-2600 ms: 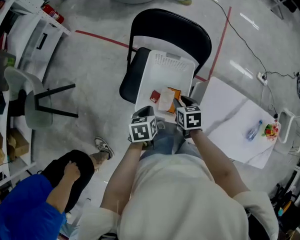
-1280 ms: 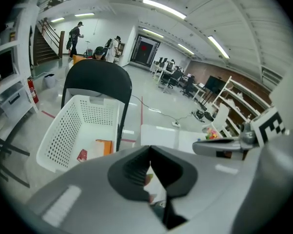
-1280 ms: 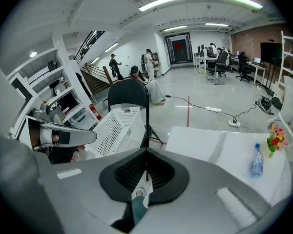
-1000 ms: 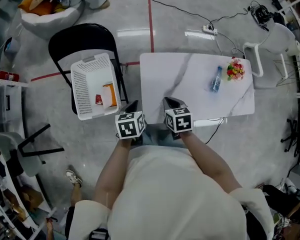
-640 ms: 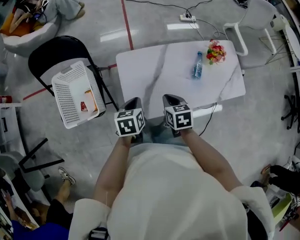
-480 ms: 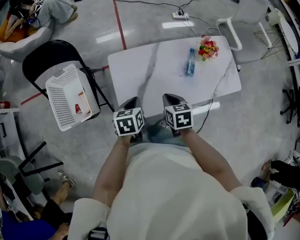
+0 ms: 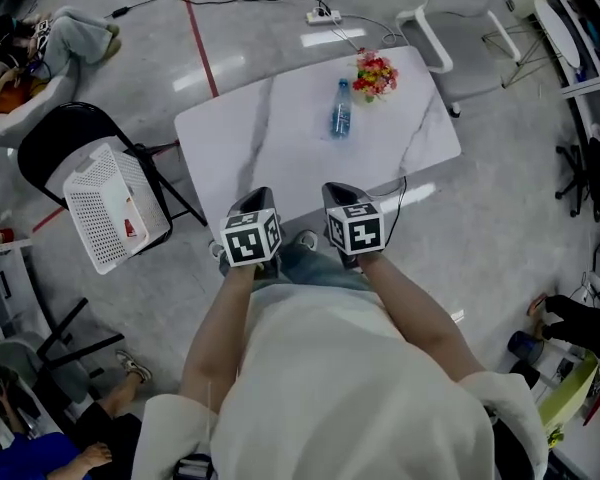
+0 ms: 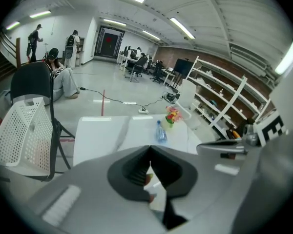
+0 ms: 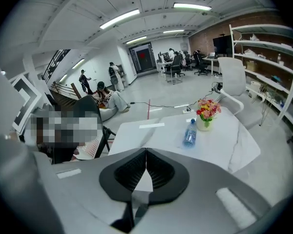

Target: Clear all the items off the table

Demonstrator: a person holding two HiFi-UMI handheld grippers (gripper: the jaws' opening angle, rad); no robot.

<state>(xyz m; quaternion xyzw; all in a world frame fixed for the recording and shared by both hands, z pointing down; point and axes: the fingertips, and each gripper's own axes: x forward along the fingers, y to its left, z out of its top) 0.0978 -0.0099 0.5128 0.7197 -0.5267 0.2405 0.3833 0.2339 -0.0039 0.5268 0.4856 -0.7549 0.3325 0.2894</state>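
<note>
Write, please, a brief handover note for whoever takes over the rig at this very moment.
Left gripper: shut, empty.
Right gripper: shut, empty.
Both are held side by side at the near edge of the table.
On the table, far side: water bottle, with a vase of flowers beside it.
Done: the white basket on the black chair, left of the table, holds a small red item.
Left: bottle and flowers, probably into the basket.

Held out side by side, the left gripper (image 7: 259,199) and right gripper (image 7: 340,193) angle downward (marker cubes just behind the jaws), both jaw pairs closed tip to tip.
</note>
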